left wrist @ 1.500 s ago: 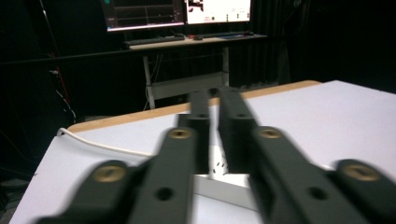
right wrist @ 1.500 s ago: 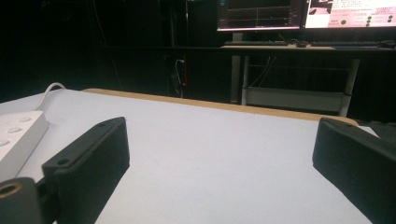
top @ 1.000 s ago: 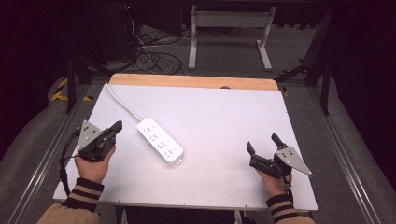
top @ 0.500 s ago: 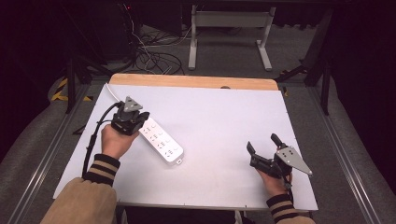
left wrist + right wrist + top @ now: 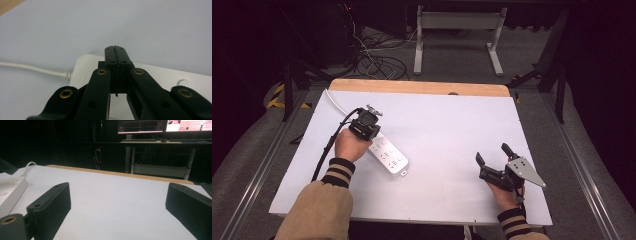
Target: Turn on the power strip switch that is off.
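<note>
Left claw point(image 5: 368, 121) has come forward across the counter point(image 5: 452, 125) within the last second — from a resting spot near the person's edge, well left of the white power strip point(image 5: 387, 155), to a position right over the strip's cable end. In the left gripper view its jaws are pressed flat together, tips meeting with nothing between them, and the strip point(image 5: 160, 75) lies directly beneath and just ahead of the tips; the cord point(image 5: 32, 68) runs off to the left from the strip's end, and a round button sits to the right. Whether the closed tips actually touch the casing cannot be told from here. Right claw point(image 5: 493, 165) has not shifted at all — it rests on the counter well apart from the strip, jaws spread wide and empty, and in the right gripper view the strip point(image 5: 11, 192) appears far off to its left. Judgement: the work has just begun, with the left claw arriving clenched — more likely to push or press the strip, perhaps toward the switch, than to pick it up; a grasp would first need the jaws opened. The strip lies diagonally on the counter.
</note>
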Tool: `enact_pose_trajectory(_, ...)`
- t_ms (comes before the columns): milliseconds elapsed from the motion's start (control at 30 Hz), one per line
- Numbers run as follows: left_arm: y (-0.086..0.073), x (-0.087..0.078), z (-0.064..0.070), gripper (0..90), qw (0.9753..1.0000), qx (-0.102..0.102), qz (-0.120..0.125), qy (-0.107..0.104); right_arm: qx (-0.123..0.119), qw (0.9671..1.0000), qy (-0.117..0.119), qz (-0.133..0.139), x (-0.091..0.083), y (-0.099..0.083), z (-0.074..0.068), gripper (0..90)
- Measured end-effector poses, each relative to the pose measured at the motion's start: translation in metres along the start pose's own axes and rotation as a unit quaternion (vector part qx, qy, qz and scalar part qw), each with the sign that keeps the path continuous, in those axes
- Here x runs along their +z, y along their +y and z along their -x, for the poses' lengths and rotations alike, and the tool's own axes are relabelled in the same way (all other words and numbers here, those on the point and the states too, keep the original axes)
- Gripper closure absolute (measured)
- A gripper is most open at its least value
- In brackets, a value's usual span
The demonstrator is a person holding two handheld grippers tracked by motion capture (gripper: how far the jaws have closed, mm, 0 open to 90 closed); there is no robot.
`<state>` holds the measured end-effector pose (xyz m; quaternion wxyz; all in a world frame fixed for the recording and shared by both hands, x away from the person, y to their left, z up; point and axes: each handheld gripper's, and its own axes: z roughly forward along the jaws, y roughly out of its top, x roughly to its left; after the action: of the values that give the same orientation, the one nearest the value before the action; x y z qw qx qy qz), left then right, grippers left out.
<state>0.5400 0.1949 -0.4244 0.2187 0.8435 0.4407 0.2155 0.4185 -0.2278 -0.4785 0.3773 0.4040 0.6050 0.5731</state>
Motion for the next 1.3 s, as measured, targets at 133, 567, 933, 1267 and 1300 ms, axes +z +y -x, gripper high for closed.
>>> enact_pose_trajectory(133, -0.002, 0.006, -0.001, 90.0, 0.9999, 0.004, -0.014, 0.005, -0.006, 1.0000, 0.001, -0.005, 0.000, 0.000, -0.001, 6.8)
enact_pose_trajectory(567, -0.005, 0.016, 0.000, 90.0, 0.9999, 0.010, -0.013, 0.000, -0.003, 1.0000, -0.005, -0.004, -0.005, 0.001, 0.000, 6.8)
enact_pose_trajectory(933, -0.008, 0.016, 0.001, 90.0, 1.0000, 0.000, 0.007, -0.002, -0.005, 1.0000, 0.001, -0.007, -0.005, 0.000, -0.001, 6.9)
enact_pose_trajectory(1267, -0.012, 0.017, -0.003, 90.0, 0.9999, -0.006, 0.009, 0.004, -0.005, 1.0000, -0.001, -0.006, -0.004, 0.000, 0.000, 7.1)
enact_pose_trajectory(1300, -0.013, 0.017, -0.003, 90.0, 0.9999, -0.009, 0.012, 0.003, -0.005, 1.0000, -0.001, -0.006, -0.004, 0.000, 0.000, 7.1)
